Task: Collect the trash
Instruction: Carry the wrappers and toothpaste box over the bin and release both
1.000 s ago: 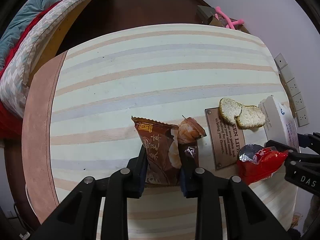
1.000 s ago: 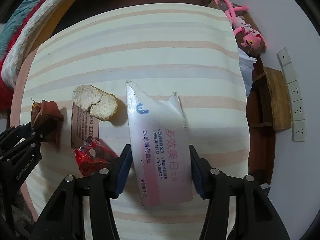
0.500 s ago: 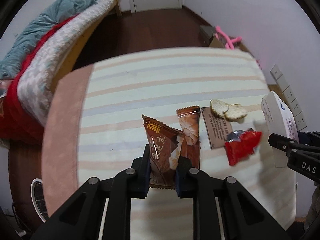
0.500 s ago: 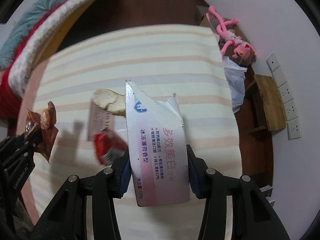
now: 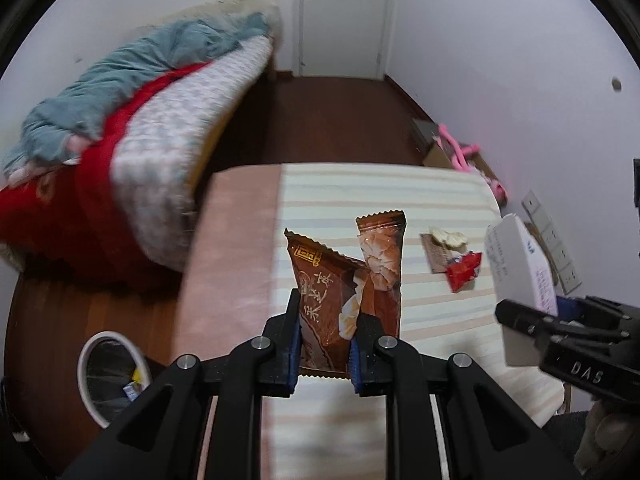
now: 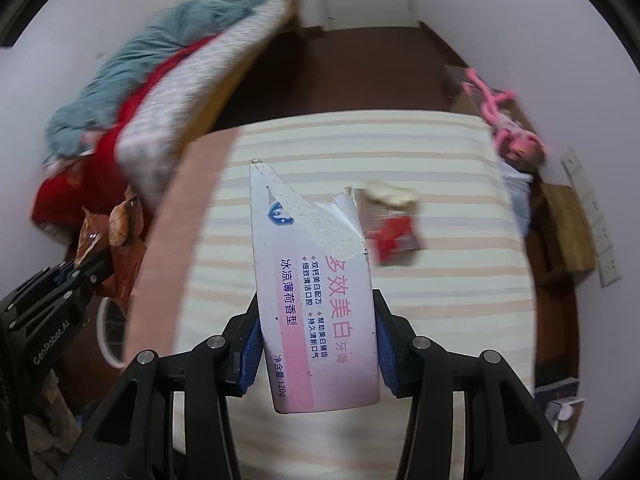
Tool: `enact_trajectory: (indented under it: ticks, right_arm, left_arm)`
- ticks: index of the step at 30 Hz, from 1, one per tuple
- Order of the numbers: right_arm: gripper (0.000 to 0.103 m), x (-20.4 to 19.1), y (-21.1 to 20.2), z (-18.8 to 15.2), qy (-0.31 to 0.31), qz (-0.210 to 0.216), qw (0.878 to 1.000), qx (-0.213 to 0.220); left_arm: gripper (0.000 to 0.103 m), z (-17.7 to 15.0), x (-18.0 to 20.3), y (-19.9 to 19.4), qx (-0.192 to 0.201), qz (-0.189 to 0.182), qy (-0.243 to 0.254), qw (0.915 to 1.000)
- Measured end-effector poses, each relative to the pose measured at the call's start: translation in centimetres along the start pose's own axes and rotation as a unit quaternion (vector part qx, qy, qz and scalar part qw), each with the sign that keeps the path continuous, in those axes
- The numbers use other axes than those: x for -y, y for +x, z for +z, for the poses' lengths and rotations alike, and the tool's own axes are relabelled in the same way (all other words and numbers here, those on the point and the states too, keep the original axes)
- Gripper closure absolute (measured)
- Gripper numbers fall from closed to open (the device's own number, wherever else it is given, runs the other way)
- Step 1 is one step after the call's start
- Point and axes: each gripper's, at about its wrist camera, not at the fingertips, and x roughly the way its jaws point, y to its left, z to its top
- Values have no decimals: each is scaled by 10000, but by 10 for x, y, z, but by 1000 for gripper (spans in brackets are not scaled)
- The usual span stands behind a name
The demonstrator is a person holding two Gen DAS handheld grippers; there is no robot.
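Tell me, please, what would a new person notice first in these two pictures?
First the two pieces of trash lifted above the striped table: brown snack wrappers clamped in the left gripper, and a torn white toothpaste box clamped in the right gripper. Next, the red wrapper and bread pieces lying on the table, right of the brown wrappers.

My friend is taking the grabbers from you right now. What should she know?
Left gripper: shut on the brown snack wrappers, lifted off the table.
Right gripper: shut on the torn toothpaste box, also lifted.
Left on the striped table: red wrapper, bitten bread and a brown card under them.
White bin is on the floor, left of the table.
Done: two grabs. Left: probably drop both in the bin, then fetch the rest.
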Motion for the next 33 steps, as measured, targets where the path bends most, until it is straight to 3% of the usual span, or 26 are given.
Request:
enact_trajectory:
  ticks: [4, 10, 16, 20, 27, 33]
  right_arm:
    - [53, -73, -8, -10, -326, 424, 9985, 81]
    - [53, -197, 6, -24, -935, 1100, 9895, -74]
    - [53, -309, 48, -37, -1479, 1509, 9764, -455]
    - [53, -378, 93, -47, -1778, 1589, 9680, -783]
    - [53, -451, 201, -65, -2015, 1471, 9541, -1657]
    - [53, -483, 280, -70, -2142, 1272, 9437, -2177]
  left_arm:
    - [87, -17, -53, -35, 151, 244, -220, 9993]
    - [87, -47, -154, -75, 224, 890, -703, 9933]
    - [87, -78, -252, -78, 21, 1363, -1308, 9820]
    - [87, -102, -323, -55, -359, 1228, -1961, 9722]
    - [87, -140, -434, 30, -1390, 855, -2956, 9413]
    - [84, -162, -465, 95, -2020, 498, -3341, 9193]
